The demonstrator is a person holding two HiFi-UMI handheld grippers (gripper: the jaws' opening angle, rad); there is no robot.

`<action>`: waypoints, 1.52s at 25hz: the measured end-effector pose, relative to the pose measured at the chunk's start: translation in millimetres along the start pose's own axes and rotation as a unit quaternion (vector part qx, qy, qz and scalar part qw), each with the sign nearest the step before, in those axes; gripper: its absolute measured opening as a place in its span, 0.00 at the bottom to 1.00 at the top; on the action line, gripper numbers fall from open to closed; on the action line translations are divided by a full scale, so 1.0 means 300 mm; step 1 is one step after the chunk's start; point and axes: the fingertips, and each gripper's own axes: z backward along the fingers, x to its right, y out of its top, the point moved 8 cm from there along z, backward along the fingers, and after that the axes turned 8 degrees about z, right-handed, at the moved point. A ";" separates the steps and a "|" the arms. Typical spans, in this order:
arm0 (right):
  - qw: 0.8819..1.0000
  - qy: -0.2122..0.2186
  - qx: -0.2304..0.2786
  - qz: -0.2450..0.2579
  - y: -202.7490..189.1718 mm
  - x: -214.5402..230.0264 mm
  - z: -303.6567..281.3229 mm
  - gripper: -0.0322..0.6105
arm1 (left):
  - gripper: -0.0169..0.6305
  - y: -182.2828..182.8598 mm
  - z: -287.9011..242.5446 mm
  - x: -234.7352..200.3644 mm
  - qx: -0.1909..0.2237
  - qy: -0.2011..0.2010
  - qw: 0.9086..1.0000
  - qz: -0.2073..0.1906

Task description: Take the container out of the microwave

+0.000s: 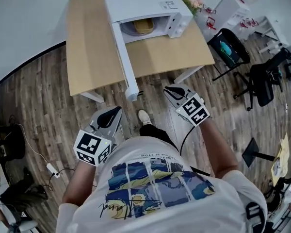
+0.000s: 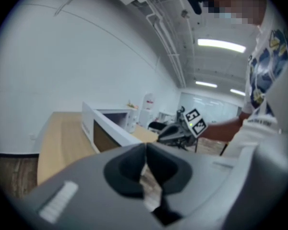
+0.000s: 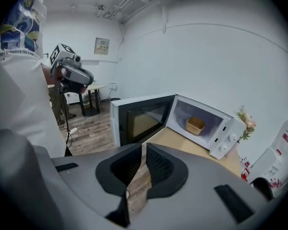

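A white microwave (image 1: 145, 4) stands on the far side of the wooden table (image 1: 87, 57), its door (image 1: 124, 57) swung wide open toward me. A tan container (image 1: 142, 26) sits inside on the turntable; the right gripper view shows this container (image 3: 195, 125) in the lit cavity. Both grippers hang over the floor, short of the table edge. My left gripper (image 1: 109, 116) is shut and holds nothing, its jaws meeting at the tips (image 2: 146, 147). My right gripper (image 1: 173, 92) is also shut and holds nothing (image 3: 144, 146).
Black chairs (image 1: 230, 50) and a dark stool (image 1: 262, 84) stand right of the table. Flowers (image 1: 191, 1) sit beside the microwave. A cable and power strip (image 1: 52, 169) lie on the floor at left. A black stand base (image 1: 254, 152) is at right.
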 end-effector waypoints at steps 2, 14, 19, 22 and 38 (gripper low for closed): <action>1.000 0.012 0.000 0.020 0.010 0.128 -0.072 0.09 | 0.05 0.049 -0.040 -0.025 0.008 0.020 1.000 0.010; 0.990 0.050 -0.006 0.132 0.031 0.683 -0.509 0.15 | 0.05 0.224 -0.244 -0.082 0.044 0.123 0.991 0.034; 0.984 0.051 -0.019 0.169 0.036 0.817 -0.667 0.18 | 0.05 0.234 -0.262 -0.091 0.049 0.170 0.983 0.050; 0.980 0.052 -0.029 0.191 0.035 0.876 -0.757 0.19 | 0.05 0.240 -0.255 -0.101 0.045 0.196 0.978 0.058; 0.948 0.074 -0.102 0.292 0.023 0.958 -1.015 0.17 | 0.05 0.231 -0.244 -0.144 0.020 0.250 0.965 0.077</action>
